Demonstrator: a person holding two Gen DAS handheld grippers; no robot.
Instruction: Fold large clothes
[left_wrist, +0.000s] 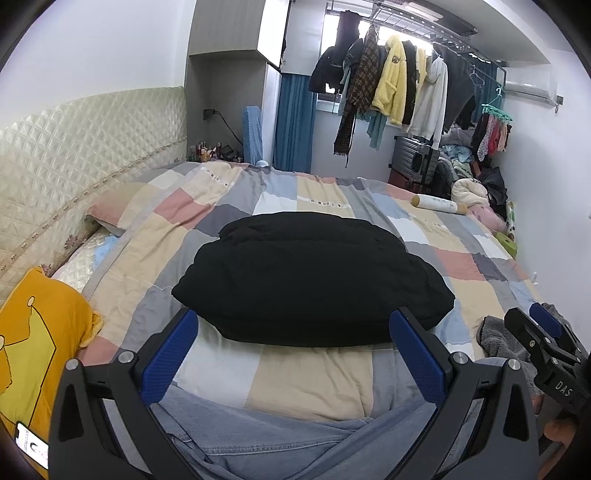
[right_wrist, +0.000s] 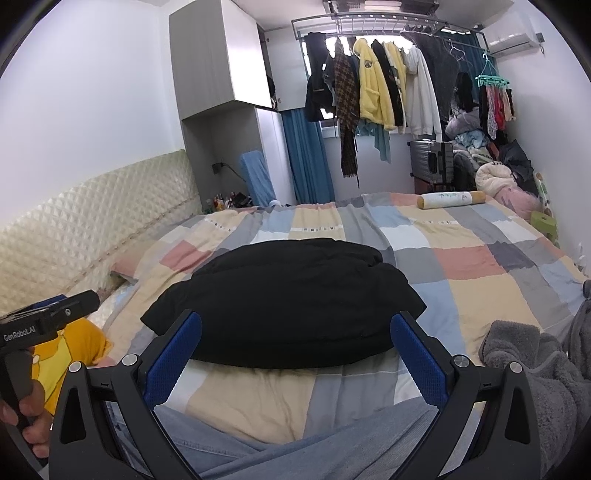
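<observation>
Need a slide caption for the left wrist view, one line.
Open left tongs hover before a folded black garment on the patchwork bed; right tongs at far right.

The folded garment (left_wrist: 314, 280) lies on the bed (left_wrist: 303, 384) ahead of my spread left fingers (left_wrist: 170, 354). A pillow (left_wrist: 40, 354) sits to its left by the headboard (left_wrist: 81, 155), a bolster (left_wrist: 439, 203) behind to the right. Hanging clothes (left_wrist: 391, 81) line the far wall beyond the bed
</observation>
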